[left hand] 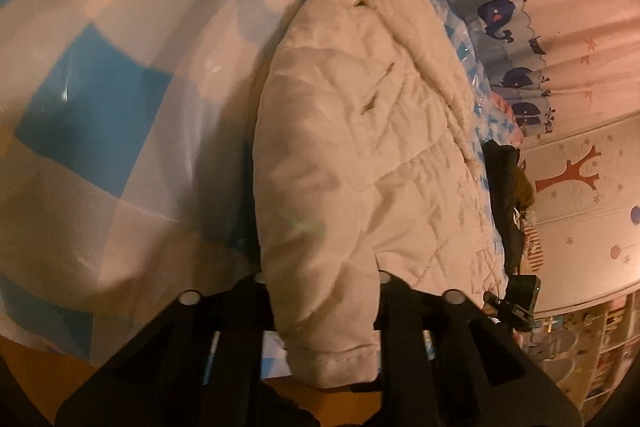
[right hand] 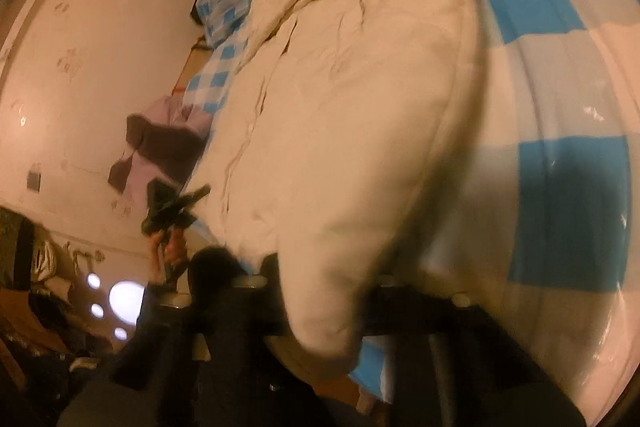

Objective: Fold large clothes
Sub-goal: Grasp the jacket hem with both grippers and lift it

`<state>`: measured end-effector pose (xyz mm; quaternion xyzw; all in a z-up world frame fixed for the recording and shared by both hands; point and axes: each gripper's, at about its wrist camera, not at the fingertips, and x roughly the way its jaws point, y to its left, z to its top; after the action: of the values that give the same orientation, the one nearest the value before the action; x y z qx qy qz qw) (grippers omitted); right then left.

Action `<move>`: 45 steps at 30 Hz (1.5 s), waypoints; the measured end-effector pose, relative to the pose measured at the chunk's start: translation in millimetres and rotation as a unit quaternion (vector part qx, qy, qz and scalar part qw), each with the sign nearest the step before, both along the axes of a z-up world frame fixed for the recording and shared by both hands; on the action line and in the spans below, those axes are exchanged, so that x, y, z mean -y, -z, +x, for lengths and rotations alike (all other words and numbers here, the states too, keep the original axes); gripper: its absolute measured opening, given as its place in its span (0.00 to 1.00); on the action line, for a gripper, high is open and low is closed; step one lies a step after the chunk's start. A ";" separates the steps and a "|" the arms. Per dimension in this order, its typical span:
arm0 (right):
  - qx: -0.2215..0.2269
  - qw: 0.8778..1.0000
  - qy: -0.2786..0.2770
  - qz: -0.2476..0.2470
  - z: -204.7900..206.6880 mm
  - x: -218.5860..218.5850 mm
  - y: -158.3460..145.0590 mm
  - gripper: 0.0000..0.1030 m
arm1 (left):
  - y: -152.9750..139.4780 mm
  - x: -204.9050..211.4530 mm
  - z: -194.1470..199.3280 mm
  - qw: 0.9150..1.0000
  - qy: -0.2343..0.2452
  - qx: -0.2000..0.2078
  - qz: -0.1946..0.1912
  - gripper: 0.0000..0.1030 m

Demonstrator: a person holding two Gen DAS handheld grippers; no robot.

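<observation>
Left tongs [left hand: 322, 311] pinching puffy quilted cream jacket [left hand: 360, 155]

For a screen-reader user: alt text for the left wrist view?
The left gripper is shut on the hem of a cream quilted jacket lying on a blue-and-white checked bedcover. A whale-print curtain hangs behind.
</observation>
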<state>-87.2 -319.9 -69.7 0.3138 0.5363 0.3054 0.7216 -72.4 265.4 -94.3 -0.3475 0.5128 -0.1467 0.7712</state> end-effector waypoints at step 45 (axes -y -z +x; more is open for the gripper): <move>-0.015 0.954 0.259 0.149 232.4 84.9 17.4 0.18 | -26.4 48.0 246.4 0.997 -0.064 -0.027 -0.021 0.16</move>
<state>145.2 -404.8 -87.1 0.5502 0.3955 0.1792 0.7133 174.1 217.4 -67.9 -0.3999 0.5071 -0.0983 0.7571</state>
